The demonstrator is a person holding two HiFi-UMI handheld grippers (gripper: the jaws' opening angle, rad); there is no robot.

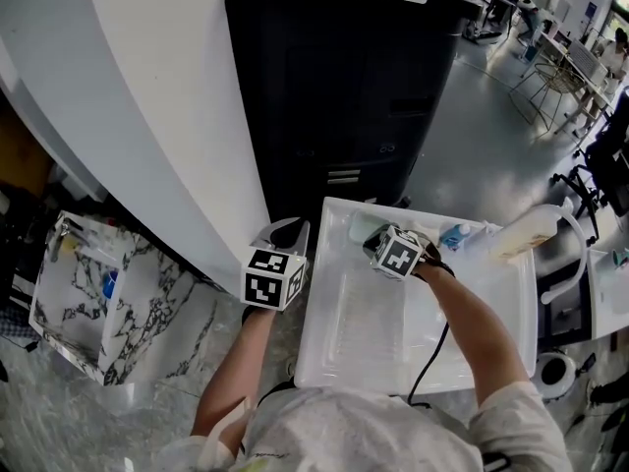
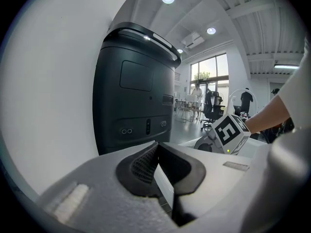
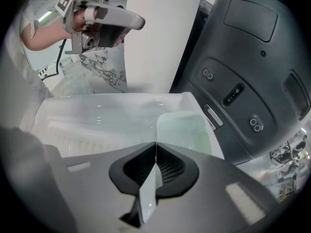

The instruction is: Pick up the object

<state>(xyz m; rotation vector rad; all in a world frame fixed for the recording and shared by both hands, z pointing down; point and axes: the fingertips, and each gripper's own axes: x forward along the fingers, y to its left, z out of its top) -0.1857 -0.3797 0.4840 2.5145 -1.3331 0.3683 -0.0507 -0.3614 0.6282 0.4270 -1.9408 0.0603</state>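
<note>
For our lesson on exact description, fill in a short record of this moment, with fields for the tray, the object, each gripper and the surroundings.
tray: white tray, in front of the person
object: pale green object, in the tray corner nearest the black machine
right gripper: jaws together, tips at the object's near edge; cannot tell if they pinch its rim
left gripper: jaws together, nothing between them, left of the tray
nearby: cream bottle at the tray's far right corner
</note>
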